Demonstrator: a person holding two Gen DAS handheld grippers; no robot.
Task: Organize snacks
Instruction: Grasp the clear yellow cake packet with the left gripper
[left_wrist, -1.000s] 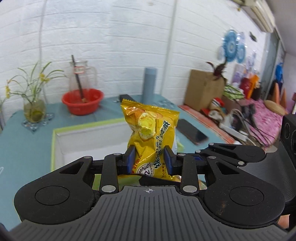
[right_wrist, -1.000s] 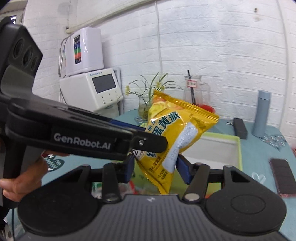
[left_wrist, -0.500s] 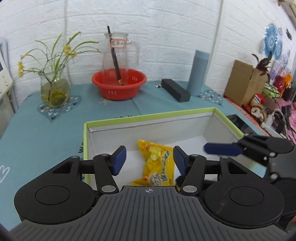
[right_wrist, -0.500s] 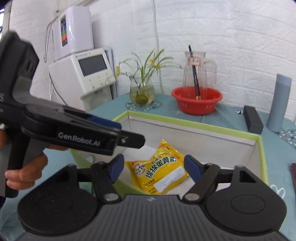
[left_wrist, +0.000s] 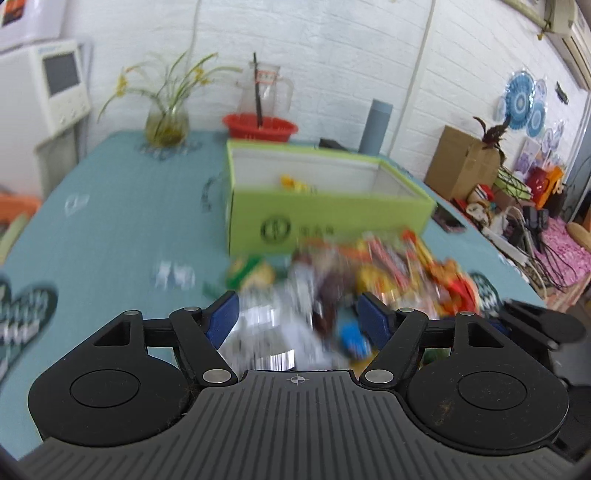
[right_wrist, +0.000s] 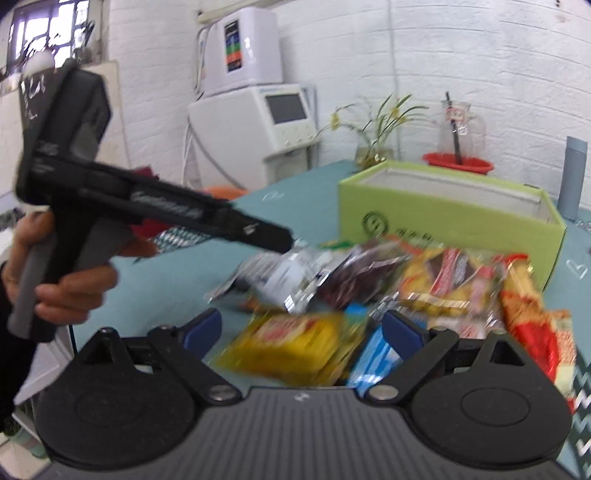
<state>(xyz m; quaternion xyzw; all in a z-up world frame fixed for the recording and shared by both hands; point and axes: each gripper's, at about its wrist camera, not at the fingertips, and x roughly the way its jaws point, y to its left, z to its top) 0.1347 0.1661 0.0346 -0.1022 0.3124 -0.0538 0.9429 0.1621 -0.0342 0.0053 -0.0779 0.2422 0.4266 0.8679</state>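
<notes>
Fingers of the left gripper (left_wrist: 300, 321) spread with nothing gripped, its jaws just opened, right gripper (right_wrist: 301, 332) likewise apart and empty, both above the blurred snack pile (right_wrist: 399, 291) lying on the teal table (left_wrist: 122, 221) just before the green box (left_wrist: 325, 218), one yellow packet (left_wrist: 293, 182) inside it

Heaped snack packets (right_wrist: 388, 291) before green box (right_wrist: 443, 218)

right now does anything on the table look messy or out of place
Yes: the snack packets lie in a loose, overlapping heap on the teal table in front of the green box, not inside it. Only a bit of yellow wrapper shows in the box.
</notes>
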